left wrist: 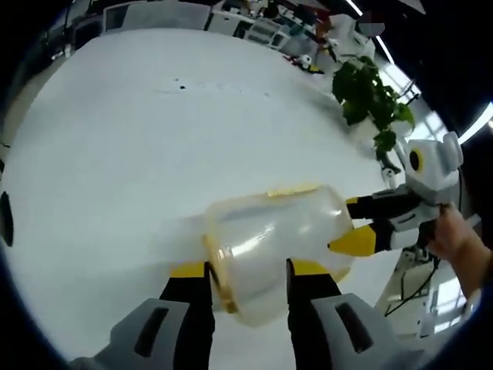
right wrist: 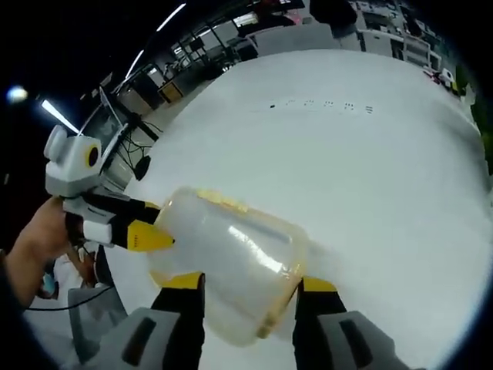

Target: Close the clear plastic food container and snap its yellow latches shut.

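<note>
The clear plastic container (left wrist: 269,231) lies on its side, lifted a little off the white table (left wrist: 139,131). It has a yellow rim (left wrist: 218,279) and a yellow latch strip (left wrist: 293,190) along its upper edge. My left gripper (left wrist: 250,270) is shut on it, one jaw on each side. In the left gripper view, my right gripper (left wrist: 350,223) comes in from the right and clamps the container's far end. In the right gripper view, the container (right wrist: 223,247) sits between the right gripper's (right wrist: 248,284) jaws, and the left gripper (right wrist: 154,222) holds its left end. I cannot tell whether the latches are snapped.
The white table (right wrist: 362,154) stretches far ahead with a few small dark specks (right wrist: 323,104). A green plant (left wrist: 370,96) stands at its right edge. Shelves and clutter (left wrist: 269,27) line the back. A hand (left wrist: 458,239) holds the right gripper, and another hand (right wrist: 35,239) holds the left.
</note>
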The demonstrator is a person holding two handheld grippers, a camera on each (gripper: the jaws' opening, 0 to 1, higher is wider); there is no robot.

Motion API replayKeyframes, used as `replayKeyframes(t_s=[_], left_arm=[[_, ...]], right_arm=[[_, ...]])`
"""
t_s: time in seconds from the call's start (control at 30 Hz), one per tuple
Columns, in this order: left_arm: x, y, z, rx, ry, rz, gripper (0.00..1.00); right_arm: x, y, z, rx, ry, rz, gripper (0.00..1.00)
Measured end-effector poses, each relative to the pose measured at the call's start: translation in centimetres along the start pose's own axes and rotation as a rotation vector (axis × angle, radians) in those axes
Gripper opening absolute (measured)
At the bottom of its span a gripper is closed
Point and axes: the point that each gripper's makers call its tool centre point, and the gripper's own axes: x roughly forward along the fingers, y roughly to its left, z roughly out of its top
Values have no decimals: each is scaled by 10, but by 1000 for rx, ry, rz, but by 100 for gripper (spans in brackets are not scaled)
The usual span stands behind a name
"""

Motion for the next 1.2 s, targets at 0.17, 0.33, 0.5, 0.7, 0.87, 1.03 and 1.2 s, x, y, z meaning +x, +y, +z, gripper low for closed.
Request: replayKeyframes(t_s=[0.17,0.33,0.5,0.7,0.87,1.03,1.2], left_arm=[[0,0,0,25,1,3,35],[0,0,0,28,2,5,35],[-1,0,0,40,0,4,36],[-1,1,1,40,1,5,37],[-1,1,1,52,-10,-2,37],[-1,0,2,42,-15,-4,39],[0,3,-3,68,5,9,50]], right_arm=[[-1,1,-4,1,-7,-4,44],[0,2,-4,1,-25,-2,45],[-1,2,-4,-3,-24,-3,45],[-1,1,-4,2,-32,-4,46],[4,5,-4,-24,-40,-1,52],[5,5,-3,-39,-30,-8,56],[2,5,-3,-65,-29,-7,55]])
